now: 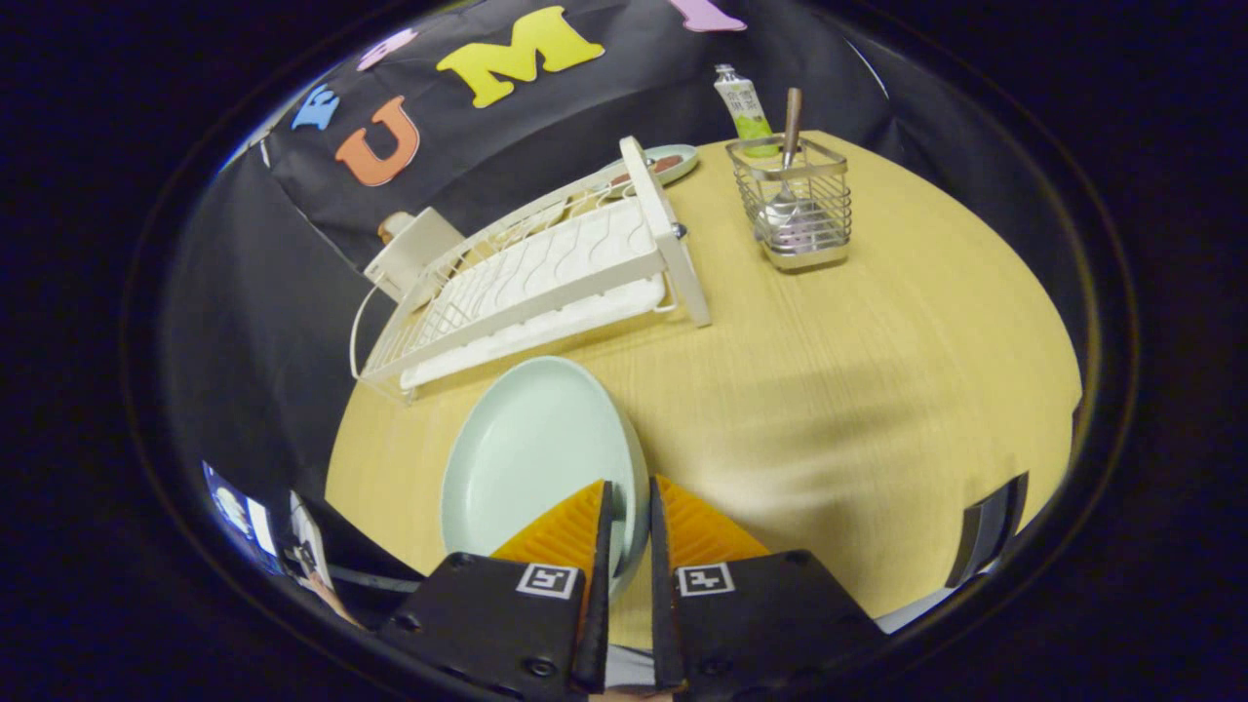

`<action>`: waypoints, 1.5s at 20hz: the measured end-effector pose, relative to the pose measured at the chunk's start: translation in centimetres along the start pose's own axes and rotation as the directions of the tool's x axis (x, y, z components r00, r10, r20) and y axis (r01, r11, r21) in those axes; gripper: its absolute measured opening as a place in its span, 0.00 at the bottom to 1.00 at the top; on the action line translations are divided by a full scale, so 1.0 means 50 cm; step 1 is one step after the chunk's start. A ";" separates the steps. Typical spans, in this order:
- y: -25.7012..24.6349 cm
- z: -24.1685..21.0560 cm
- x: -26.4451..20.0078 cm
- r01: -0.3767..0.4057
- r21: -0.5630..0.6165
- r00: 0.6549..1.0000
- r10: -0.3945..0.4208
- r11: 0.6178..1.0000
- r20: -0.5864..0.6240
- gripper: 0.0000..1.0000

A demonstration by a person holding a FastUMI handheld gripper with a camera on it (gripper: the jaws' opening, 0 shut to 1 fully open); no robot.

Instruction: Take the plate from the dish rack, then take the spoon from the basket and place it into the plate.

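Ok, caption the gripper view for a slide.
Gripper shut on the pale plate rim beside the dish rack; spoon waits in the basket.

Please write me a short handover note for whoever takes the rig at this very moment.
Claw: fingers closed on the rim of the pale green plate, one on each side of its edge.
Plate: out of the dish rack, over the wooden table just in front of the rack; whether it rests on the table cannot be told.
Spoon: standing handle-up in the wire basket, beyond the fingers, beside the rack.
Done: plate taken from the rack.
Left: release the plate on the table, fetch the spoon from the basket, lay it in the plate.
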State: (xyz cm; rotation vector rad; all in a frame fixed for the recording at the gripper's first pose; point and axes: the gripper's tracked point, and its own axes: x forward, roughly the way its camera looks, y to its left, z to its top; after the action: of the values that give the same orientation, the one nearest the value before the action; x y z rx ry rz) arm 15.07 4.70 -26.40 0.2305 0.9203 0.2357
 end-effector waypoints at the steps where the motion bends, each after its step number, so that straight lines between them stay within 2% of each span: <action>1: -0.002 0.010 -0.012 0.021 -0.031 0.999 -0.020 0.999 0.032 0.25; 2: -0.003 0.018 -0.019 0.031 -0.063 0.998 -0.028 0.998 0.059 0.44; 3: -0.005 0.025 -0.027 0.045 -0.087 0.995 -0.037 0.995 0.092 0.57; 6: -0.022 0.066 -0.051 0.104 -0.117 0.974 -0.078 0.988 0.213 0.85; 7: -0.032 0.077 -0.056 0.121 -0.109 0.966 -0.092 0.987 0.241 0.85; 9: -0.047 0.097 -0.068 0.135 -0.103 0.953 -0.100 0.985 0.286 1.00; 12: -0.072 0.134 -0.081 0.137 -0.103 0.937 -0.095 0.985 0.335 0.99; 19: -0.169 0.276 -0.076 0.222 -0.090 0.877 -0.158 0.971 0.454 0.99; 22: -0.184 0.352 -0.060 0.229 -0.125 0.854 -0.137 0.965 0.502 0.99; 25: -0.204 0.422 -0.030 0.181 -0.131 0.851 -0.089 0.975 0.518 0.99; 28: -0.247 0.498 0.001 0.225 -0.150 0.825 -0.107 0.963 0.555 0.99; 30: -0.265 0.529 0.021 0.243 -0.163 0.821 -0.113 0.956 0.559 0.99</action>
State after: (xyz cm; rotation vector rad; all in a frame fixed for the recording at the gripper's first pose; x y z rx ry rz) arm 38.36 -10.11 -15.63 -0.0103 0.3336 0.0871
